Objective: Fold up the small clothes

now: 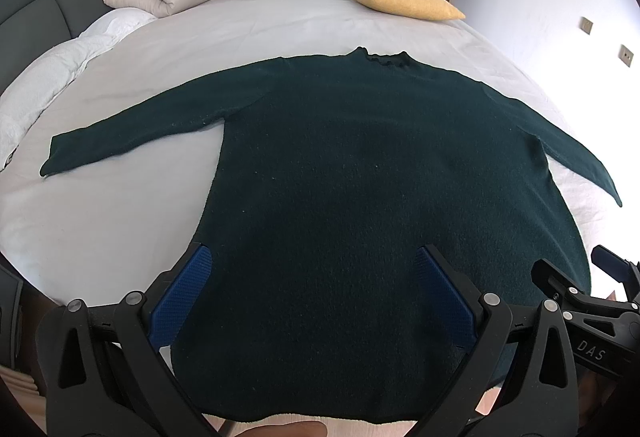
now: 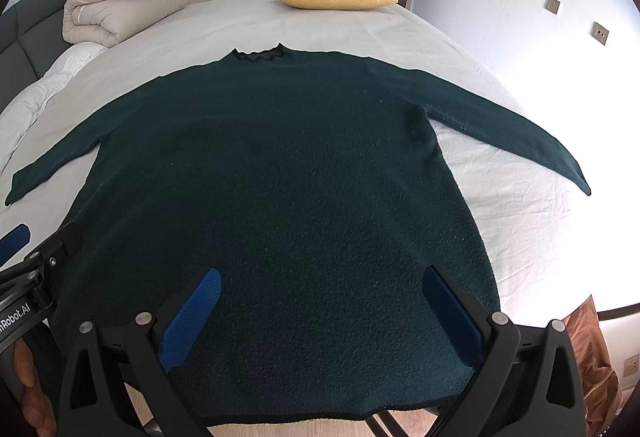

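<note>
Dark green sweater (image 1: 360,177) lay flat on the bed (image 1: 280,21), sleeves spread for folding; left gripper (image 1: 316,289) and right gripper (image 2: 324,313) hovered wide, empty, over its hem.

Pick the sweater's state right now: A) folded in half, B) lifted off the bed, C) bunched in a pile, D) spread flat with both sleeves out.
D: the dark green sweater lies flat on the bed, both sleeves stretched sideways, with both grippers' jaws open and empty above its hem.
</note>
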{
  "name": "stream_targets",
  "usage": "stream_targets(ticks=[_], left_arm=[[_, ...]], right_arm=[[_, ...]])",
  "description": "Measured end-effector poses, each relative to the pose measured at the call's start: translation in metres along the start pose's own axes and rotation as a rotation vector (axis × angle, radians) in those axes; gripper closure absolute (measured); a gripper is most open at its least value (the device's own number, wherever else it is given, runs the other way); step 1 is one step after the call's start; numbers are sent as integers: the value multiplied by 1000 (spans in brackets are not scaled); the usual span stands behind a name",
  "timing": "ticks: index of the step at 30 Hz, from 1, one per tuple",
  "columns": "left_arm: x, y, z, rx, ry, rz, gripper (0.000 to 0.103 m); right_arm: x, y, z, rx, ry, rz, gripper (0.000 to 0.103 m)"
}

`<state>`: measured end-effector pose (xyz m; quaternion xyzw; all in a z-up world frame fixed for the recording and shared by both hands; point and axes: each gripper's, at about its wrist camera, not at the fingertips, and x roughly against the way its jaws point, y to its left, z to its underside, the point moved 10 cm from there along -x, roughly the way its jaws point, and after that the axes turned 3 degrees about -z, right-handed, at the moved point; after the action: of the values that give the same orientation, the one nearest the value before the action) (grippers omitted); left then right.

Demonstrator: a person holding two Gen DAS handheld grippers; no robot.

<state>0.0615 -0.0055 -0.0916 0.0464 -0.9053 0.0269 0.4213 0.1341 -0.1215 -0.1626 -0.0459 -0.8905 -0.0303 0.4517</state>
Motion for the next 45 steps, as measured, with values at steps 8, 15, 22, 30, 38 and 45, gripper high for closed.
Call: stream_targets(ticks=[8, 15, 22, 30, 38, 45], left_arm=[[-2, -2, 6, 0, 2, 2, 0], [-1, -4, 9, 1, 3, 3, 0], [-2, -6, 10, 2, 8, 7, 0], [-2, -8, 12, 3, 11, 8, 0], [-5, -9, 16, 6, 23, 11, 0], [-11, -5, 14, 8, 36, 17, 0]], right_arm=[[0, 0, 0, 0, 1, 0, 0], [0, 0, 0, 0, 0, 0, 0], [-1, 0, 1, 1, 1, 1, 0], [-1, 0, 1, 1, 1, 1, 0], [-2, 2, 4, 0, 7, 2, 0], [-7, 1, 6, 1, 15, 1, 0]])
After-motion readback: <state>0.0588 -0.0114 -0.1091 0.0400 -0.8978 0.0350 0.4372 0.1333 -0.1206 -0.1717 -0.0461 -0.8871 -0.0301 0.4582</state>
